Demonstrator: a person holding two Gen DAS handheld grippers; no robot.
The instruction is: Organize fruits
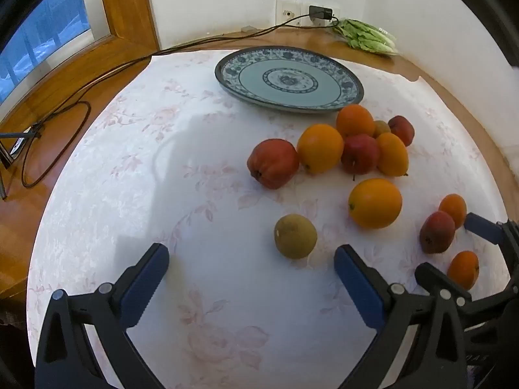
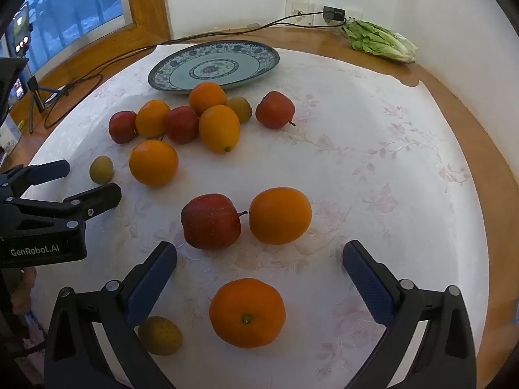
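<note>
A blue patterned plate (image 1: 352, 92) (image 2: 269, 60) lies empty at the far side of the white cloth. Several oranges and red apples lie in a cluster in front of it (image 1: 319, 147) (image 2: 219, 126). My left gripper (image 1: 251, 261) is open and empty, with a small brown-green fruit (image 1: 295, 236) just ahead between its fingers. My right gripper (image 2: 259, 256) is open and empty; an orange (image 2: 247, 312) lies between its fingers, a red apple (image 2: 211, 221) and another orange (image 2: 280, 215) just ahead. The left gripper also shows in the right wrist view (image 2: 90, 181).
A round wooden table carries the white floral cloth (image 1: 194, 194). A bag of lettuce (image 2: 379, 40) lies at the back right by the wall. A black cable (image 1: 97, 77) runs from a wall socket over the table's left side. A small yellowish fruit (image 2: 160, 335) lies by my right gripper's left finger.
</note>
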